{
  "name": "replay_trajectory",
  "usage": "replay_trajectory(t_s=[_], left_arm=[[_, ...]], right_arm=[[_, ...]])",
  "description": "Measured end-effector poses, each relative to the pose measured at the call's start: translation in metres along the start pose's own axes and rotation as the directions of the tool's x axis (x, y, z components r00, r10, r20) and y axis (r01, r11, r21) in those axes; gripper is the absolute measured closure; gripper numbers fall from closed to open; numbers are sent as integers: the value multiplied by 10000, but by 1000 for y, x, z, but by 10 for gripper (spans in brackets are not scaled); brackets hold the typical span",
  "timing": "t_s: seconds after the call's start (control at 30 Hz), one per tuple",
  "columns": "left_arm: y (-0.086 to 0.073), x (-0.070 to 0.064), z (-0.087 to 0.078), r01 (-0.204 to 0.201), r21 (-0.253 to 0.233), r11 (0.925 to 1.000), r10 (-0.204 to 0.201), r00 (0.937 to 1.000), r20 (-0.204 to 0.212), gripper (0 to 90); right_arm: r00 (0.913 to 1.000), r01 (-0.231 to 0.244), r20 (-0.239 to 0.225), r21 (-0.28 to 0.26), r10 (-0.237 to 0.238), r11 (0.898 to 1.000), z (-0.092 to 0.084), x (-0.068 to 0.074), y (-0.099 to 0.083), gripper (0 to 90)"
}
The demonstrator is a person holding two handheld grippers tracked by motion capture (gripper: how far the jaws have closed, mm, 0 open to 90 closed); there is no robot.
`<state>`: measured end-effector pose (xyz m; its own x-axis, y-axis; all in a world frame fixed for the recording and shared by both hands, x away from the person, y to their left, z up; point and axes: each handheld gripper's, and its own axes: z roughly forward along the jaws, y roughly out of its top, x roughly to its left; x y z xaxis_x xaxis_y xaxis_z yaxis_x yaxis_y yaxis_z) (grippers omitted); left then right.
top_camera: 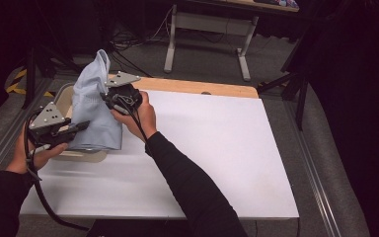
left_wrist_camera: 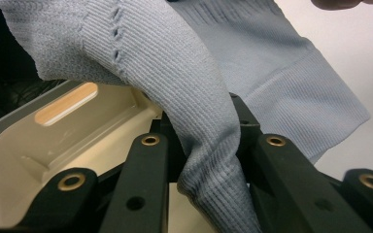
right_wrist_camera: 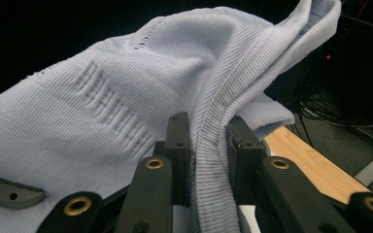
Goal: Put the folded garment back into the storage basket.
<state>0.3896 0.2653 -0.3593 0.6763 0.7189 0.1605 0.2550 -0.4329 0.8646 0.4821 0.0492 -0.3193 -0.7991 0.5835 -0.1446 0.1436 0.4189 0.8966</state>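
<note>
A pale blue knitted garment (top_camera: 94, 103) hangs bunched over the cream bin (top_camera: 65, 97) at the table's left end, its top peaking upward. My left gripper (top_camera: 81, 126) is shut on the lower left part of the knit (left_wrist_camera: 209, 155), with a fold pinched between its jaws above the bin's inside wall (left_wrist_camera: 53, 145). My right gripper (top_camera: 107, 97) is shut on a ribbed edge of the garment (right_wrist_camera: 209, 145) higher up, on the cloth's right side. Both hands hold the garment up between them.
The white tabletop (top_camera: 212, 143) stretches to the right of the bin, with a wooden strip (top_camera: 202, 88) along its far edge. A desk frame (top_camera: 207, 29) and cables stand on the floor beyond. Metal rails run along both sides of the table.
</note>
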Motion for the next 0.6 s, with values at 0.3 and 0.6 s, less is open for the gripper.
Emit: replay_trajectory(t_s=[0.3, 0.6], left_arm=[[-10, 13, -3, 241, 223, 9995, -237, 9995, -193, 748], [-21, 29, -2, 565, 513, 9971, -547, 9979, -349, 748]], right_arm=[[10000, 12, -60, 7, -12, 10000, 18, 5, 3, 743], [9999, -80, -107, 93, 81, 9999, 37, 12, 4, 743]])
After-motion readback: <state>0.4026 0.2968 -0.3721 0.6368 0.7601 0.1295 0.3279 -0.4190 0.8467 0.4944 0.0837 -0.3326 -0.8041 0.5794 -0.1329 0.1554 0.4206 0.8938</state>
